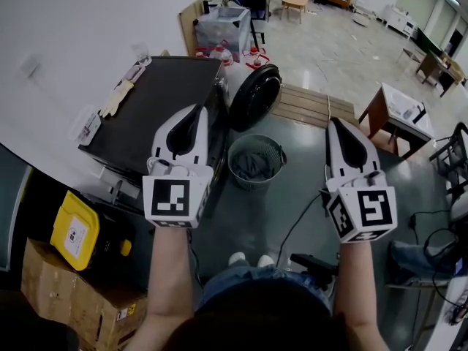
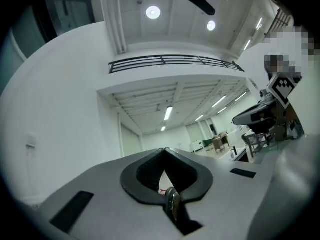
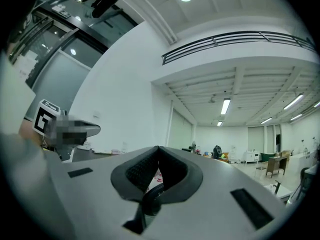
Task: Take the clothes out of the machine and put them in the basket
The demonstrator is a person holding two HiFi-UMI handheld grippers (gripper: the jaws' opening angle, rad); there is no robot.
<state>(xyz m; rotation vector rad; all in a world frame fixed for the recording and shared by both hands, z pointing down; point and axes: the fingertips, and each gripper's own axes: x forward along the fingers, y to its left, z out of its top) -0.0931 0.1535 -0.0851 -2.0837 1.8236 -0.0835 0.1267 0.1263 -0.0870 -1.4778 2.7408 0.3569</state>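
In the head view both grippers are held up level in front of me, above the floor. My left gripper [image 1: 195,110] is shut with nothing in it, over the front edge of the black-topped machine [image 1: 157,97]. The machine's round door [image 1: 254,96] hangs open. My right gripper [image 1: 336,124] is shut and empty too, to the right of the basket [image 1: 233,154]. The basket stands on the floor between the grippers with grey clothes [image 1: 253,165] in it. In each gripper view the jaws [image 2: 164,150] [image 3: 159,148] meet at their tips, with only the room behind them. The machine's drum is hidden.
A yellow container [image 1: 73,232] and a cardboard box [image 1: 62,298] sit at lower left. A wooden board [image 1: 311,104] lies behind the basket, a wooden table [image 1: 398,112] at right, a clear bin [image 1: 223,24] at the back. A cable [image 1: 296,229] crosses the floor by my shoes [image 1: 248,258].
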